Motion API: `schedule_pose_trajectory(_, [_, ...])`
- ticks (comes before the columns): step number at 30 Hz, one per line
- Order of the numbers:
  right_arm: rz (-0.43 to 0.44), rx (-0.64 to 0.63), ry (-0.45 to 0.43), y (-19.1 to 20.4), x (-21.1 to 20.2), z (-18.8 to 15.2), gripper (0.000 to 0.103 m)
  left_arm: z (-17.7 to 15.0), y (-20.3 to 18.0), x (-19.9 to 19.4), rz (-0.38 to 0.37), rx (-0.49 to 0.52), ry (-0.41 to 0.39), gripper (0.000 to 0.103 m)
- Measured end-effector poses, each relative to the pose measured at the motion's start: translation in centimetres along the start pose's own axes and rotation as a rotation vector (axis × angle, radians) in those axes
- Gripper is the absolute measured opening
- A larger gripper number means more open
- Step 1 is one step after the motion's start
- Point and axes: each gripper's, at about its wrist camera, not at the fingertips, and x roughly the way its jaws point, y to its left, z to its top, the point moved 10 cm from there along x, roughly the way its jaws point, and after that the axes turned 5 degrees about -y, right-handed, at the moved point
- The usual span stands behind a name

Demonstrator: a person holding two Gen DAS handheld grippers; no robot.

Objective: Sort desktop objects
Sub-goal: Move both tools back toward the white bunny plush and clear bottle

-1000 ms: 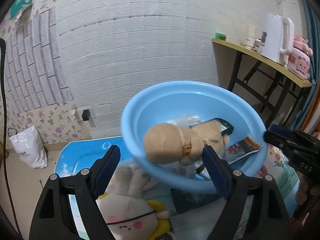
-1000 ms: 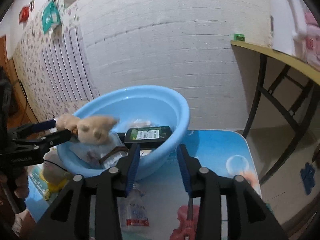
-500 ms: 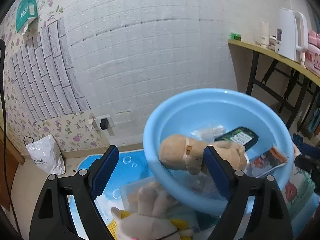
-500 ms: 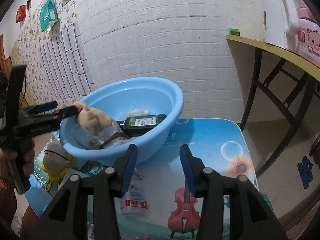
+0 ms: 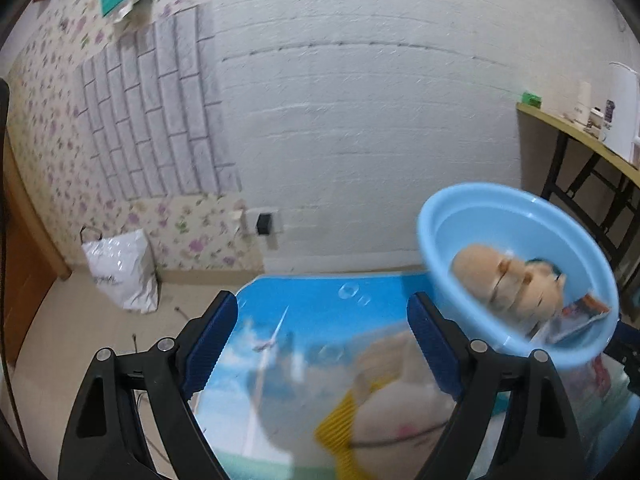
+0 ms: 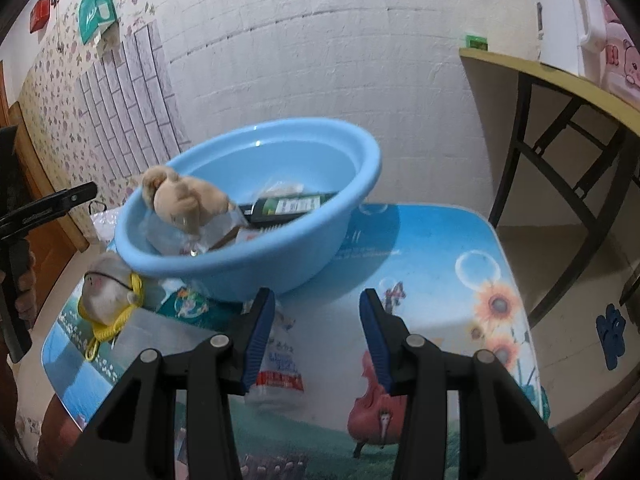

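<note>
Left wrist view: left gripper [image 5: 322,332] fingers spread, nothing between them, above the counter [image 5: 320,300]. Blurred pale plush [image 5: 400,400] with yellow trim lies below. Blue basin [image 5: 472,216] to the right, tan bear [image 5: 508,280] inside.

Right wrist view: right gripper [image 6: 316,332] fingers spread, empty, above the counter [image 6: 440,248]. A packet [image 6: 280,364] lies just by the left finger. Basin [image 6: 360,160] holds the bear [image 6: 180,196] and a dark bottle [image 6: 292,206]. Plush [image 6: 106,292] sits beside the basin.
</note>
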Motion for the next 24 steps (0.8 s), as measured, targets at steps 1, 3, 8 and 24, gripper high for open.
schedule_pose_trajectory(1, [-0.001, 0.0, 0.009, 0.1, 0.1, -0.3, 0.044, -0.8, 0.5, -0.1, -0.004, -0.009, 0.014, 0.087])
schedule_pose_trajectory(3, [-0.004, -0.003, 0.031, 0.3, 0.5, -1.0, 0.044, -1.9, 1.2, -0.2, -0.013, -0.02, 0.035, 0.087])
schedule_pose_trajectory(8, [-0.01, -0.007, 0.067, 0.8, 1.0, -2.2, 0.044, -5.0, 1.8, -0.7, -0.066, -0.051, 0.085, 0.087])
schedule_pose_trajectory(24, [0.01, -0.049, 0.073, 3.5, 0.3, -2.3, 0.044, -8.9, -3.2, -1.9, -0.26, -0.017, 0.137, 0.094])
